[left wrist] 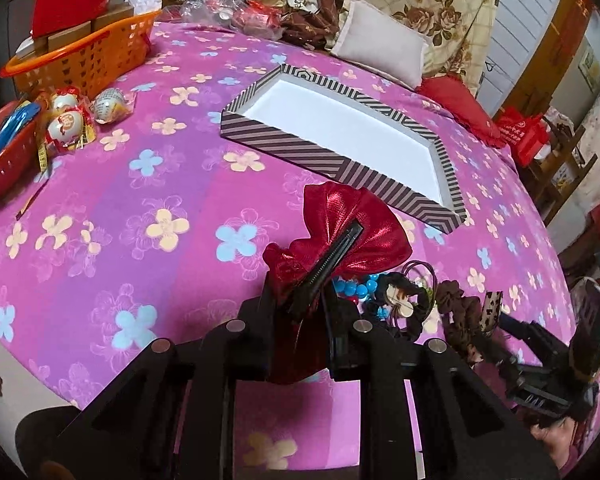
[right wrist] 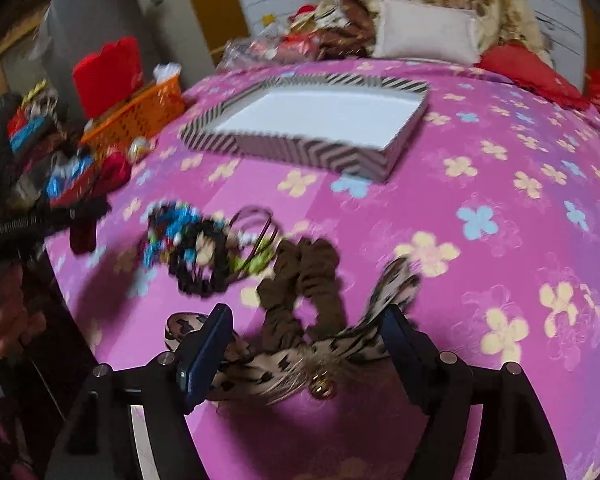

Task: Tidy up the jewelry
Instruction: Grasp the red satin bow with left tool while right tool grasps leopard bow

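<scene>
Left wrist view: left claw (left wrist: 332, 256) pinching red pouch (left wrist: 340, 220), jewelry dumped on bed (left wrist: 100, 208), box still empty.
Pouch hangs clamped in the nearly closed jaws, clear of the pile, probably so it stays out of the sorting area. Jewelry pile (left wrist: 380, 296) (blue beads, black beaded band, hoops) sits on the bedspread at 4 o'clock from the pouch, brown scrunchie (right wrist: 300, 280) just beside it. Right claw (right wrist: 306, 344) is spread wide, jaws straddling the leopard-print bow (right wrist: 300, 360), pads not pressing it; looks like lining up a grab. Striped box (left wrist: 340, 132) lies open at 12 o'clock, well apart from the pile; likely the destination. Right wrist view is blurred, so bow contact is hard to confirm.
</scene>
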`<state>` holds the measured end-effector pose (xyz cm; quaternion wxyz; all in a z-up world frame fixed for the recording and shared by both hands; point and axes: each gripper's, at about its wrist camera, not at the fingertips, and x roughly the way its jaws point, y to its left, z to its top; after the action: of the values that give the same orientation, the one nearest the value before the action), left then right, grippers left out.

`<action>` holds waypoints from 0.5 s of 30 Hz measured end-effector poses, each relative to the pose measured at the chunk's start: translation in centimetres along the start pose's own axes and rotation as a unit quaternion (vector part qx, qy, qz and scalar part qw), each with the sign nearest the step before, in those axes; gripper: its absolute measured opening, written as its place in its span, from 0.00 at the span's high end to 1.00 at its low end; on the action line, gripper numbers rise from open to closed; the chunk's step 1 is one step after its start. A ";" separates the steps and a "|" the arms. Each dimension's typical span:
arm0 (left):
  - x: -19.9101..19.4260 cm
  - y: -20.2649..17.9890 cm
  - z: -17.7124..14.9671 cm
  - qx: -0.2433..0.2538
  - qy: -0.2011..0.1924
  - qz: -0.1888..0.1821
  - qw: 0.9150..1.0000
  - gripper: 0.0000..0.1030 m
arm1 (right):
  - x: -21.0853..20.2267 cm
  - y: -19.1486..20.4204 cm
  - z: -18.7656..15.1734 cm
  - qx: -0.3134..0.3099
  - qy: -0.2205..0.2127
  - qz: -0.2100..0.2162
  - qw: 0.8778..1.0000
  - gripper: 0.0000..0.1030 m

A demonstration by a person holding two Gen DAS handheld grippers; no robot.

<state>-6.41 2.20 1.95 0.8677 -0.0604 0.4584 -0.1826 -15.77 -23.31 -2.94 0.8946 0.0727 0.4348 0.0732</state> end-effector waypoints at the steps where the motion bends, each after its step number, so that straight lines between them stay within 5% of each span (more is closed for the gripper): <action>1: 0.0 -0.1 0.0 0.000 0.000 0.002 1.000 0.83 | 0.3 0.2 -0.2 -0.008 0.004 -0.007 1.000 0.46; 4: 0.0 -0.2 0.0 0.001 -0.001 0.005 1.000 0.83 | 0.9 1.2 -1.1 -0.057 -0.006 -0.047 0.997 0.66; 7: -0.3 -0.1 0.2 -0.001 -0.004 0.007 1.000 0.83 | 0.9 1.2 -1.0 -0.069 -0.006 -0.048 0.996 0.73; 15: -1.8 -0.6 1.6 -0.002 -0.024 0.005 1.000 0.83 | -1.6 -0.8 1.9 -0.030 -0.041 -0.017 0.999 0.74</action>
<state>-6.17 2.18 4.47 0.8793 -0.0642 0.4381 -0.1756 -15.16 -24.55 -0.71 0.9146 0.0416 0.3966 0.0675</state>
